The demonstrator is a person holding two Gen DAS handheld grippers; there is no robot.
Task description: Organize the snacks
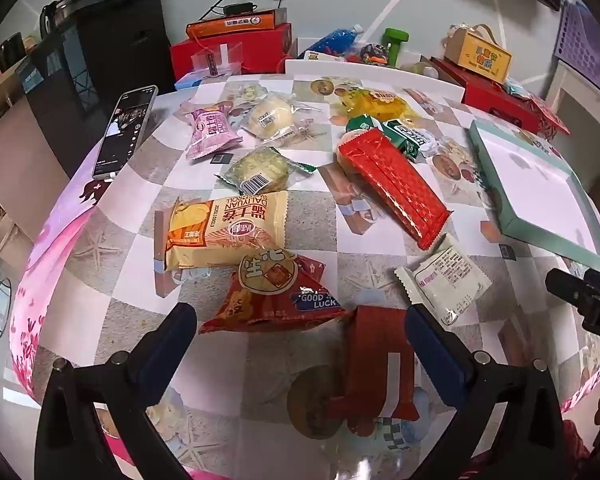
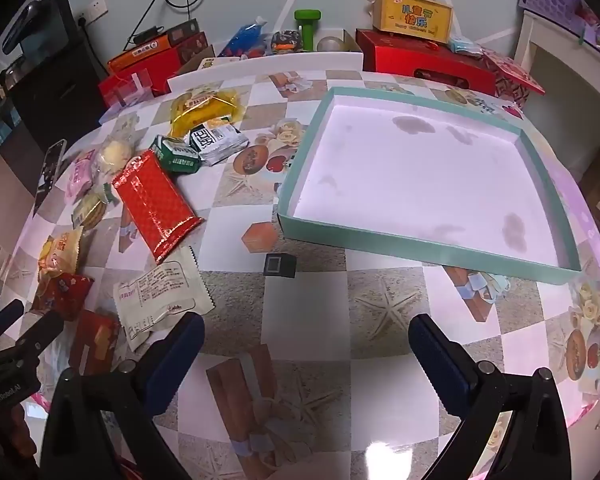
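Several snack packets lie on the checkered table. In the left wrist view my left gripper [image 1: 300, 322] is open above a small dark red packet [image 1: 380, 364] and just in front of a red "Good Luck" bag [image 1: 276, 296]. A yellow bread bag [image 1: 224, 230], a long shiny red packet [image 1: 392, 184] and a white packet [image 1: 446, 278] lie beyond. An empty teal tray [image 2: 420, 176] sits right of the snacks. My right gripper [image 2: 306, 332] is open over bare table in front of the tray. The white packet [image 2: 160, 296] lies to its left.
A phone [image 1: 126, 132] lies at the table's left edge. Red and orange boxes [image 1: 236, 48], a green bottle [image 1: 394, 46] and a yellow gift box [image 2: 412, 16] stand along the back. A small black cube [image 2: 279, 265] sits before the tray.
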